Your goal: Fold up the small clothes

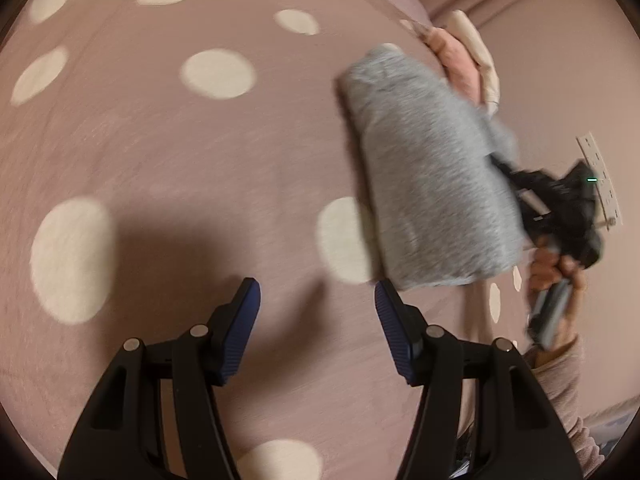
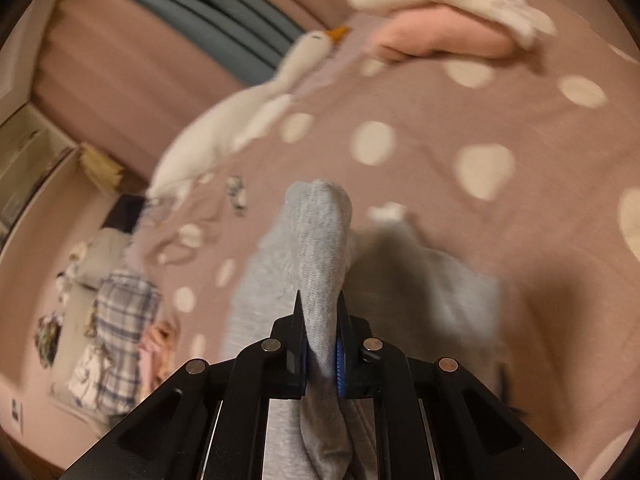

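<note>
A grey knit garment (image 1: 432, 184) hangs folded above the pink dotted bedcover (image 1: 200, 168), at the right of the left wrist view. My right gripper (image 1: 505, 166) grips its right edge, held by a hand (image 1: 554, 276). In the right wrist view that gripper (image 2: 320, 300) is shut on a bunched fold of the grey garment (image 2: 316, 240), which drapes down on both sides. My left gripper (image 1: 316, 284) stands open low over the bedcover, just left of the garment's lower corner. Nothing is between its blue pads (image 1: 240, 328).
A pink and a cream folded piece (image 2: 440, 36) lie at the far edge of the bed. A white goose plush (image 2: 248, 112) lies at the back left. A heap of plaid and other clothes (image 2: 120, 312) sits at the left. A white power strip (image 1: 600, 176) is beyond the bed.
</note>
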